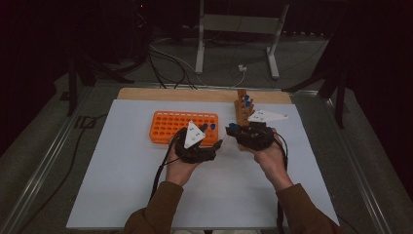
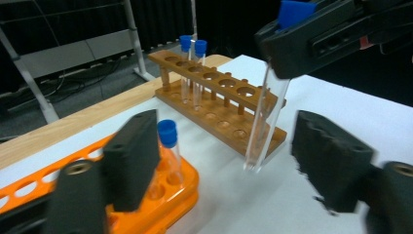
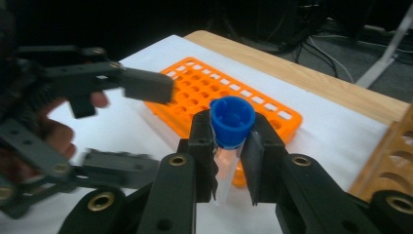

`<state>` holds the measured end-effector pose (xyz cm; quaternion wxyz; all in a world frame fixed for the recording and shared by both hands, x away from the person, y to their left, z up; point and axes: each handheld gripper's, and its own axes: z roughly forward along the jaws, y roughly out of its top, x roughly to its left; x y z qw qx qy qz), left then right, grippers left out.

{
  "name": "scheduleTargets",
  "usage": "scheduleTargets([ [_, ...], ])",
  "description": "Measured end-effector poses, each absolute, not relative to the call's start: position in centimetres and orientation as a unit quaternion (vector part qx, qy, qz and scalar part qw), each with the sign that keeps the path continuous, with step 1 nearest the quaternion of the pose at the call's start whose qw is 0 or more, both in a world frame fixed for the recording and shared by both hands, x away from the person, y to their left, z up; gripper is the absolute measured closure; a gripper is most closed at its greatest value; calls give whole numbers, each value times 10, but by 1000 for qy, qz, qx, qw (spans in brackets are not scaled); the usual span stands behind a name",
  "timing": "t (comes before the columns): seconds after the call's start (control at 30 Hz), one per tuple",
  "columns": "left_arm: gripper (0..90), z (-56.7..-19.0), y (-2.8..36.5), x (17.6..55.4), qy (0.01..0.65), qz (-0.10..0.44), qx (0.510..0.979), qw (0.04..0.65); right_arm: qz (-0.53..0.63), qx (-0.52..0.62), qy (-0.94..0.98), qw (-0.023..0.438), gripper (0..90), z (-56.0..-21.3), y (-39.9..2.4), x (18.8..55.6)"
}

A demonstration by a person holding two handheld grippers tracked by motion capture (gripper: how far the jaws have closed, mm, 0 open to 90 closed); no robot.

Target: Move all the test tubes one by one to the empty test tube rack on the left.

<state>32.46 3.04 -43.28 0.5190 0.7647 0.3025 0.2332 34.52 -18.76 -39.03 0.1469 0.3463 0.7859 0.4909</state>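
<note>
Right gripper [image 3: 229,161] clamped on a clear blue-capped tube [image 3: 230,131] just under the cap, tube hanging above the white table sheet [image 2: 311,112]. Left gripper [image 2: 229,165] partly open, jaws either side of the tube's lower end, not touching. Orange rack [image 2: 180,195] beside it holds one capped tube [image 2: 169,146]; wooden rack [image 2: 219,109] holds two capped tubes [image 2: 191,73] at its far end

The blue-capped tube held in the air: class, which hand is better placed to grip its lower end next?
Left. The left tongs stand open either side of the tube, whose clear lower end hangs free between them. The right tongs are shut just under its blue cap.
</note>
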Motion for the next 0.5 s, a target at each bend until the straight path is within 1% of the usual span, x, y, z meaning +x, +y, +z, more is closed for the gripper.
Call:
scheduleTargets([
  [0.27,537,-435,22,327,291,213,770,526,497,336,789,131,756,-391,-177,341],
  [0.5,700,-436,21,327,284,212,772,528,499,331,791,125,757,-392,-172,341],
])
